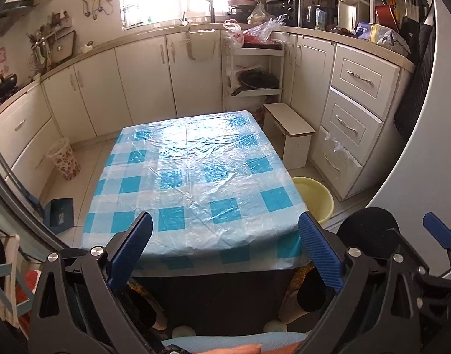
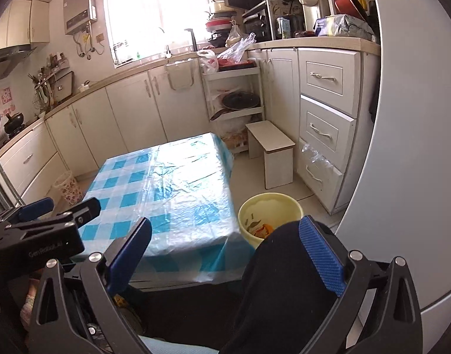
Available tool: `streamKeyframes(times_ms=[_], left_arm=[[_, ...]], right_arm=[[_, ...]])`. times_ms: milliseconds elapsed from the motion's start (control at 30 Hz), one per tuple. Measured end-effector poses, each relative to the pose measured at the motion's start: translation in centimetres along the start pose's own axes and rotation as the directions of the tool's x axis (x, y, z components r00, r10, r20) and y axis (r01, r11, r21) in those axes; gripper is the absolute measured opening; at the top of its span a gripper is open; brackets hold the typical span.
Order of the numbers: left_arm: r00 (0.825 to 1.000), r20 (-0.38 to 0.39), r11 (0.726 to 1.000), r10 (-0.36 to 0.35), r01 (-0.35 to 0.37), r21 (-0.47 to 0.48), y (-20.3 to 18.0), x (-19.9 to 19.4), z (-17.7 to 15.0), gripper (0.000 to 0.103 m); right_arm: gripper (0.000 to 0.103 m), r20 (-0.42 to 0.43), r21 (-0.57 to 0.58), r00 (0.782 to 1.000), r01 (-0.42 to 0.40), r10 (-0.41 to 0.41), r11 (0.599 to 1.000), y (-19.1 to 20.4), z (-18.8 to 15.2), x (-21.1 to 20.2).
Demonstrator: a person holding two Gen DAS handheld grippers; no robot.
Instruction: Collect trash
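While both hang empty, left gripper (image 1: 225, 244) wide, right gripper (image 2: 225, 247) wide, yellow bucket (image 2: 269, 215) beside checkered table (image 1: 190, 177).

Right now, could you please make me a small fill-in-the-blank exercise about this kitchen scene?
1. The table is covered with a plastic cloth checked in white and ____.
2. The yellow bucket stands on the ____ beside the table.
3. The left gripper and the right gripper both hold ____.

Missing words: blue; floor; nothing
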State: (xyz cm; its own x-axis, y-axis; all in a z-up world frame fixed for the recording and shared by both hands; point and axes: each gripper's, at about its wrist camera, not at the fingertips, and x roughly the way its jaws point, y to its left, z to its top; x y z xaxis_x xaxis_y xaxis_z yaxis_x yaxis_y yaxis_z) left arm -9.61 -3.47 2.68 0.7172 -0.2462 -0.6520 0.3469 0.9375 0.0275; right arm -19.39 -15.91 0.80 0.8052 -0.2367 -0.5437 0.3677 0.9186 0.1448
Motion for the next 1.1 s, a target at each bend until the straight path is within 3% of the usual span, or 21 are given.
streamKeyframes(times_ms=[167, 333, 1100], left_arm=[[0.999, 0.032, 0.999, 0.027, -0.026, -0.033, 1.2, -2.3, -1.4, 0.095], [0.998, 0.037, 0.997, 0.049, -0.047, -0.069, 2.2, -3.3, -2.5, 0.095], [0.996, 0.070, 0.997, 0.046, -0.042, -0.059, 2.2, -5.1, -3.3, 0.095]], right_arm=[[0.096, 0.017, -0.009, 1.000, 0.008, -0.008, 1.000, 1.1, -2.0, -1.1], [0.096, 0.090, 0.007, 0.995, 0.042, -0.042, 0.999, 1.2, -2.1, -2.5], [0.096, 0.131, -0.023, 0.988, 0.080, -0.077, 0.996, 2.2, -2.5, -3.7]])
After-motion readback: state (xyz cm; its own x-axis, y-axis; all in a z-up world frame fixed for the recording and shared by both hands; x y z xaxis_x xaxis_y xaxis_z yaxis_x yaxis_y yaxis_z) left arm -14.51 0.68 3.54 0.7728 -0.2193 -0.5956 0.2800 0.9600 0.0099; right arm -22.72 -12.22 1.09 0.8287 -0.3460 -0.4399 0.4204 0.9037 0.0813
